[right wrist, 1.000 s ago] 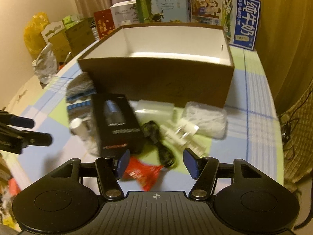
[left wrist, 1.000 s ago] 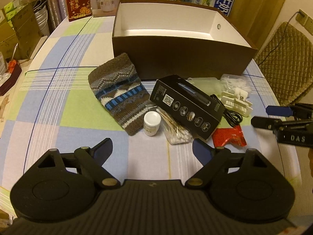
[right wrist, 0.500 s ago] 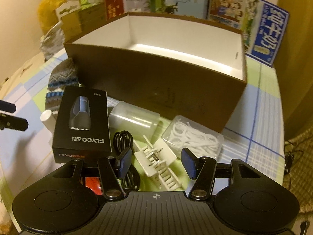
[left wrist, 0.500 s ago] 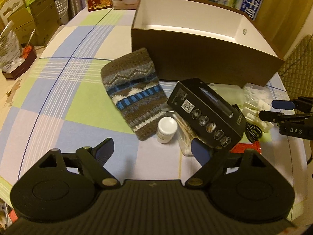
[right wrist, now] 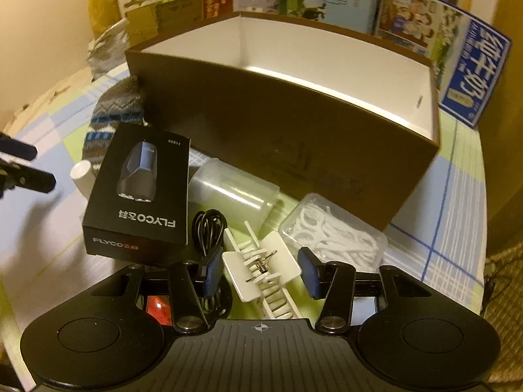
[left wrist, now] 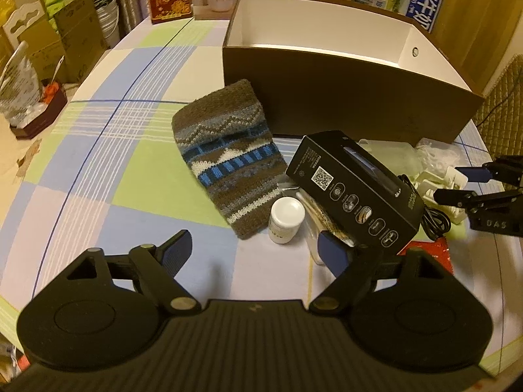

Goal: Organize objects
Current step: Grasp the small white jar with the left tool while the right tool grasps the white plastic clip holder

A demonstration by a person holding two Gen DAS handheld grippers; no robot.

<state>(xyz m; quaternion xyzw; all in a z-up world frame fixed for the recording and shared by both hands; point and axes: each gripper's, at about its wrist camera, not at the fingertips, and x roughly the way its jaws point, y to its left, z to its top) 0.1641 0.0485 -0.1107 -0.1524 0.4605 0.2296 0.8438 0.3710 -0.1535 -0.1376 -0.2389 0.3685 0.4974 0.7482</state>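
Nearest us, our left gripper hangs over the checked tablecloth with its fingers spread wide and nothing between them; its right pad sits just in front of a small white bottle and a clear bag of cotton swabs. Our right gripper is likewise spread apart and empty, its two blue pads flanking a white hair claw clip that lies on the cloth; we cannot tell from this angle whether either pad touches the clip. Under its left finger we see a coiled black cable and a red packet, mostly hidden. A step farther lies the black FLYCO box, propped at a tilt over the swabs, with the knitted striped pouch flat on the cloth to its left. Right of the box lie a frosted plastic cup on its side and a clear case of white floss picks. Behind all of these stands the large brown box, open on top, its white inside bare as far as we see. Beyond it, cartons and printed packages line the table's far edge.
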